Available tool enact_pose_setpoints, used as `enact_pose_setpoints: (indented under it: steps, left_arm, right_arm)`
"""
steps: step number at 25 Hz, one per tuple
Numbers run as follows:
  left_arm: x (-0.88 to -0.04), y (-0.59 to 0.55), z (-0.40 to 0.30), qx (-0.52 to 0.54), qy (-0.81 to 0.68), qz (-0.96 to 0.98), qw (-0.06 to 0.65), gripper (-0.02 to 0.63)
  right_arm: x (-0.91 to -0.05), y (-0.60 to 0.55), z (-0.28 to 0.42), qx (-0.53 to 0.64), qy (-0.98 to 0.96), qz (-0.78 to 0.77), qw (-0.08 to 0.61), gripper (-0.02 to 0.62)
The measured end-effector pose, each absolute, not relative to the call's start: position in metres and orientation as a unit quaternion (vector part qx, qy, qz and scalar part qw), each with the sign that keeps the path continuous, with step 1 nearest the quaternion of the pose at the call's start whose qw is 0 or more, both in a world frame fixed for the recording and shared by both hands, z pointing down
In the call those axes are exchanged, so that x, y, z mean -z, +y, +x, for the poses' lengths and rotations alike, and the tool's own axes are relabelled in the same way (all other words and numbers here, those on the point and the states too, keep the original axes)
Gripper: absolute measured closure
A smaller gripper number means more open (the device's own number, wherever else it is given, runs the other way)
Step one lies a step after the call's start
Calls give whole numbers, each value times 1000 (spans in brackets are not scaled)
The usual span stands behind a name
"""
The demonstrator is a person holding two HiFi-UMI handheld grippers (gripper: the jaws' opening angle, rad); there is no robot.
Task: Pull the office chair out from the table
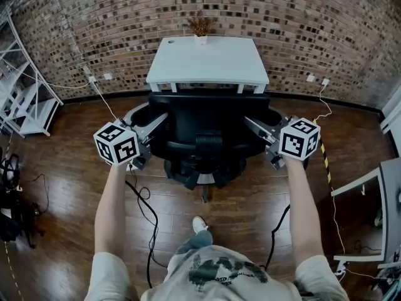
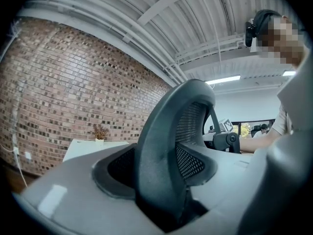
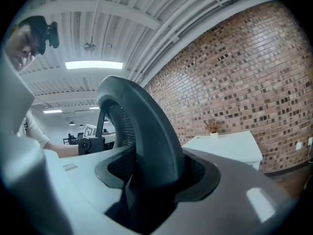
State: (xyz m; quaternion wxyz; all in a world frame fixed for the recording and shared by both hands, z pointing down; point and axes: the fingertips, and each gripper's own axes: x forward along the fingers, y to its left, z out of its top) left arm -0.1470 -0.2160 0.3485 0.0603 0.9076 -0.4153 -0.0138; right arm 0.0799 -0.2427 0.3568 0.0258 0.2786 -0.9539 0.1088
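Black mesh office chair (image 1: pixel 207 115), curved rim (image 2: pixel 156 146) clenched by left gripper (image 1: pixel 160 120), right gripper (image 1: pixel 252 123) — white table (image 1: pixel 207 61)

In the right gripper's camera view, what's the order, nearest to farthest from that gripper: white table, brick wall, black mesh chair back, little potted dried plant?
1. black mesh chair back: clamped between the jaws, centre.
2. white table: beyond the chair, right.
3. little potted dried plant: on the table's far edge.
4. brick wall: just behind the plant.

No readable text, brand, number or sign on anything in view
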Motion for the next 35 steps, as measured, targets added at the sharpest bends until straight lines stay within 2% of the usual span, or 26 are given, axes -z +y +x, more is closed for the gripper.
enact_pose_setpoints:
  steps: [16, 27, 30, 35]
  left_arm:
    - [-350, -184, -134, 16, -438, 897, 61, 339]
    - [-344, -167, -148, 21, -502, 863, 42, 322]
    - [-336, -149, -154, 21, -521, 853, 25, 354]
    - [-327, -116, -145, 13, -536, 844, 4, 357]
  right_arm:
    - [-360, -215, 96, -113, -952, 285, 20, 330]
    - [-353, -206, 125, -89, -921, 379, -5, 299]
    - [-341, -189, 134, -75, -917, 391, -17, 301]
    - [-329, -154, 138, -57, -918, 392, -21, 308]
